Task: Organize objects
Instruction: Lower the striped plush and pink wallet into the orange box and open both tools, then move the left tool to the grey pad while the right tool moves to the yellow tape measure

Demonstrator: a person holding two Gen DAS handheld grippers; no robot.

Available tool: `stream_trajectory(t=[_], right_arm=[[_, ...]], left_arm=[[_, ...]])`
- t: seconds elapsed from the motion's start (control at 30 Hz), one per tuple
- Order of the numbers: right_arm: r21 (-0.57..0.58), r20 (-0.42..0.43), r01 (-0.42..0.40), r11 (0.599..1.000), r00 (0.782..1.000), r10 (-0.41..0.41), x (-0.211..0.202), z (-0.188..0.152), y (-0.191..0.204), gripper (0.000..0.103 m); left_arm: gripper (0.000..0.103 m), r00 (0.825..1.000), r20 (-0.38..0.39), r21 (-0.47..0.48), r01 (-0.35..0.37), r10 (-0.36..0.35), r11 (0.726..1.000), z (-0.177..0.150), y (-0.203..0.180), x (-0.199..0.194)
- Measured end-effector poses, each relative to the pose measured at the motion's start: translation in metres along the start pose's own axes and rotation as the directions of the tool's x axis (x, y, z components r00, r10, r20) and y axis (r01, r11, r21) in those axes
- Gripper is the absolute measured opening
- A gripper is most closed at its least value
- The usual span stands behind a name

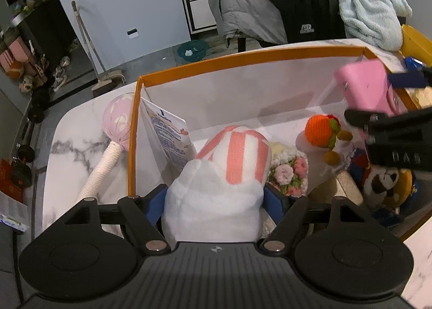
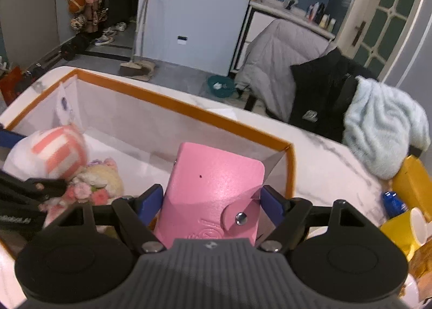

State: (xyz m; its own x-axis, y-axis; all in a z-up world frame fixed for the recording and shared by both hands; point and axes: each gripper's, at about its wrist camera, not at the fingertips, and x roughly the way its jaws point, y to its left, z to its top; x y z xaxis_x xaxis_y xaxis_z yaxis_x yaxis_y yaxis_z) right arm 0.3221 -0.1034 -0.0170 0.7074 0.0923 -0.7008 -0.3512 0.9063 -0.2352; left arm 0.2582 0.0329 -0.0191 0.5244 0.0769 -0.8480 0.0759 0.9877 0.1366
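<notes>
An orange-rimmed white box (image 1: 243,58) (image 2: 189,112) stands on the marble table. My left gripper (image 1: 216,198) reaches down into it, shut on a white plush toy with pink stripes (image 1: 229,174) (image 2: 54,152); the blue pads touch both of the toy's sides. My right gripper (image 2: 212,201) hangs over the box's right end, shut on a pink leather wallet with a snap (image 2: 213,187) (image 1: 364,87). A crocheted flower bunch (image 1: 289,174), an orange knit toy (image 1: 321,129), a panda plush (image 1: 383,184) and a white printed tube (image 1: 167,133) lie inside the box.
A pink padded mallet (image 1: 118,120) lies on the table just left of the box. A yellow mug (image 2: 402,228), a blue bottle (image 2: 391,203) and a yellow carton (image 2: 413,176) sit to the right. Behind the table stands a chair draped with jackets and a pale blue towel (image 2: 383,125).
</notes>
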Motion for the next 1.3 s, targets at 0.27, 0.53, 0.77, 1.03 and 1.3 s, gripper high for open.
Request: stream_trajectory(t=[0.27, 0.53, 0.77, 1.03, 1.3], right_arm=[[0.063, 0.039, 0.017, 0.998, 0.999, -0.019, -0.009, -0.002, -0.01, 0.08], [0.048, 0.043, 0.005, 0.999, 0.999, -0.007, -0.021, -0.012, -0.008, 0.08], [0.073, 0.06, -0.04, 0.996, 0.998, 0.036, -0.039, -0.02, -0.01, 0.08], [0.09, 0.119, -0.119, 0.989, 0.987, 0.108, -0.076, -0.025, -0.012, 0.081], [0.056, 0.191, -0.22, 0.974, 0.96, 0.206, -0.114, -0.041, -0.003, 0.081]], left_arm=[[0.086, 0.999, 0.043, -0.015, -0.006, 0.007, 1.0, 0.001, 0.003, -0.008], [0.086, 0.996, 0.086, -0.029, 0.009, -0.006, 1.0, 0.007, 0.009, -0.027], [0.086, 0.992, 0.126, -0.038, -0.016, 0.02, 0.999, 0.007, 0.027, -0.048], [0.086, 0.985, 0.157, -0.091, -0.054, 0.068, 0.994, -0.005, 0.074, -0.07], [0.086, 0.983, 0.159, -0.148, -0.065, 0.088, 0.987, -0.031, 0.125, -0.068]])
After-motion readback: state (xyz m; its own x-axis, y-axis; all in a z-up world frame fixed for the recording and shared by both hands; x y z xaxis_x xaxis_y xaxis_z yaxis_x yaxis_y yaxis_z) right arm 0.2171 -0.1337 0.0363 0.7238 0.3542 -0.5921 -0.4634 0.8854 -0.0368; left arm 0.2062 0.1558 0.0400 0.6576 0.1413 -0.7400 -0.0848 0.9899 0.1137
